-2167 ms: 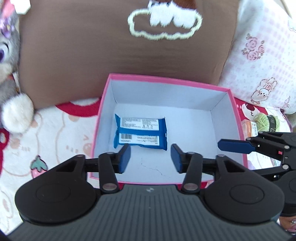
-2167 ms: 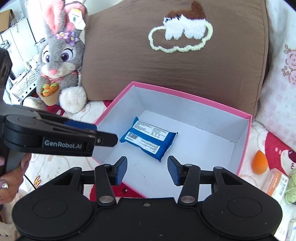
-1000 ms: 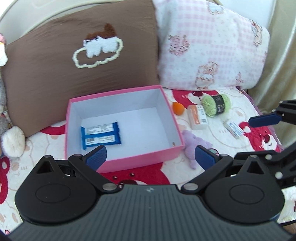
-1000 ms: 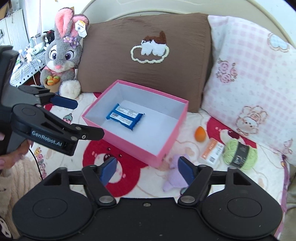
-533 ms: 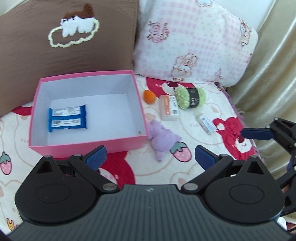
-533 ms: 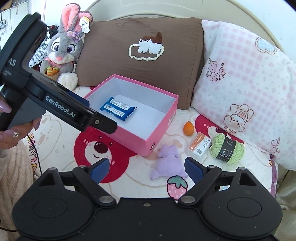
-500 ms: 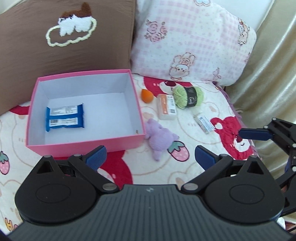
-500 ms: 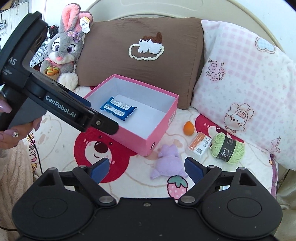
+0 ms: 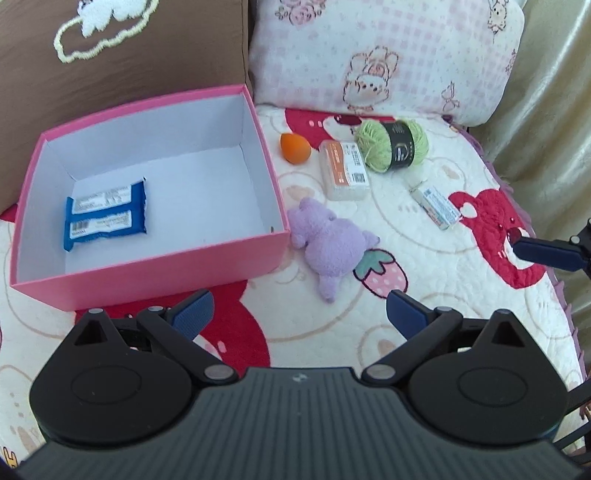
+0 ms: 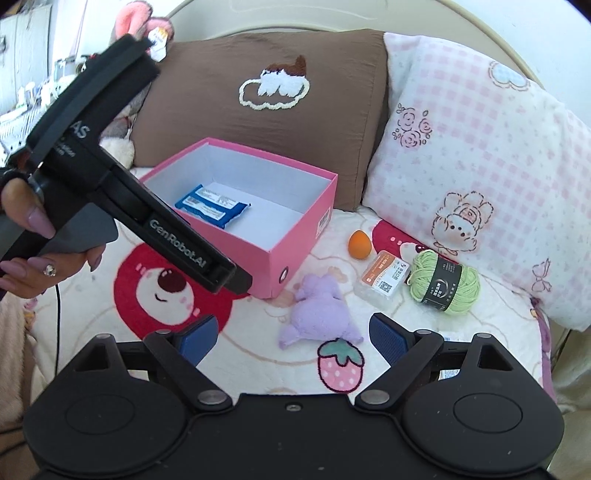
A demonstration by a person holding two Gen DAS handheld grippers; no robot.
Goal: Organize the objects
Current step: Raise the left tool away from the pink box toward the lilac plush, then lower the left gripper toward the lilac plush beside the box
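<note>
A pink box (image 9: 147, 273) (image 10: 295, 236) sits on the bed with a blue snack pack (image 9: 105, 214) (image 10: 212, 206) inside. To its right lie a purple plush toy (image 9: 330, 247) (image 10: 319, 314), an orange sponge egg (image 9: 294, 147) (image 10: 359, 243), an orange-labelled clear case (image 9: 345, 170) (image 10: 384, 280), a green yarn ball (image 9: 393, 146) (image 10: 445, 282) and a small white packet (image 9: 436, 206). My left gripper (image 9: 299, 314) hangs open and empty in front of the plush. My right gripper (image 10: 291, 338) is open and empty, just short of the plush.
A brown cushion (image 10: 266, 88) and a pink checked pillow (image 10: 472, 155) stand behind the box. A grey bunny toy (image 10: 125, 33) peeks out at the far left. A hand (image 10: 33, 236) holds the left gripper's body. A gold curtain (image 9: 546, 110) borders the bed on the right.
Both grippers pulled back from over the box, swung right and sank toward the loose items; both opened wider. The plush now lies just ahead of both.
</note>
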